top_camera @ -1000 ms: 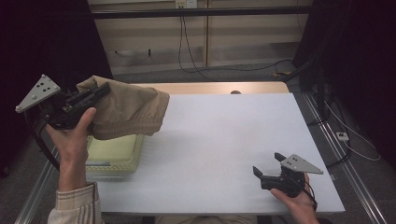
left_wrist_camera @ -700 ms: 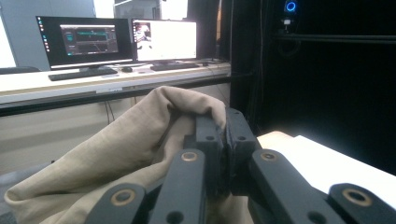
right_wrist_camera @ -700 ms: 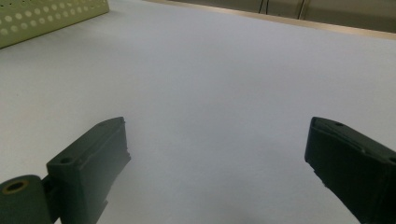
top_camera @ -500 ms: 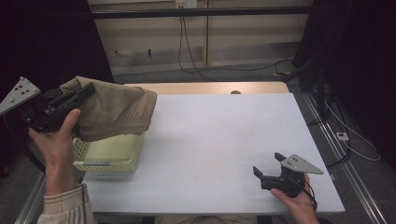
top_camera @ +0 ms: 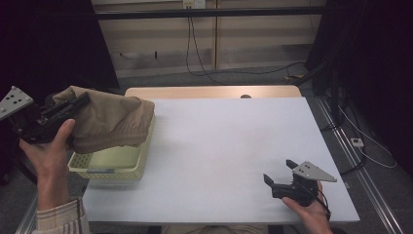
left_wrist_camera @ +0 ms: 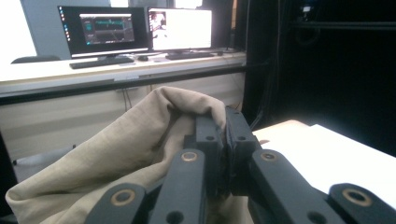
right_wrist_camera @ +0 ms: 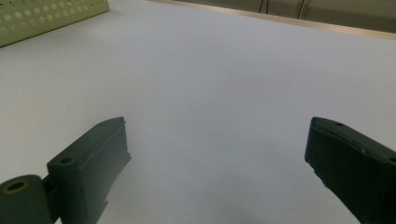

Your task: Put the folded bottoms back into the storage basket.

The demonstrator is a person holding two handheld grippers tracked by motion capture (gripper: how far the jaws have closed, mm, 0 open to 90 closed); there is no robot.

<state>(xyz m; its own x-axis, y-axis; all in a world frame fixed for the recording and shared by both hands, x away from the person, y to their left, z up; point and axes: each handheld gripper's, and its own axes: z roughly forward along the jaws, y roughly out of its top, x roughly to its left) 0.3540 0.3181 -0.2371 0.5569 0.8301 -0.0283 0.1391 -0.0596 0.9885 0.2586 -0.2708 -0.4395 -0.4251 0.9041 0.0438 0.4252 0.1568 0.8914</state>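
A tan cloth [top_camera: 114, 122] hangs bunched above the pale green basket [top_camera: 127, 170] at the table's left side. My left gripper [top_camera: 83, 100] is shut on a fold of it, held up in a hand at the far left. In the left gripper view the two black jaws pinch the tan cloth [left_wrist_camera: 135, 144] at its top edge, with the left gripper [left_wrist_camera: 225, 122] jaws pressed together. My right gripper [top_camera: 278, 172] rests low on the white table near the front right corner. Its jaws stand wide apart with bare table between them, as the right gripper [right_wrist_camera: 217, 142] view shows.
The white table [top_camera: 229, 141] stretches between the basket and the right gripper. A corner of the perforated green basket [right_wrist_camera: 46, 16] shows at the top left of the right gripper view. Monitors [left_wrist_camera: 140, 28] sit on a desk beyond the table; metal rails run along the table's sides.
My left hand has carried the cloth leftward, so it now hangs over the basket and off the table's middle. The right gripper has stayed where it was.
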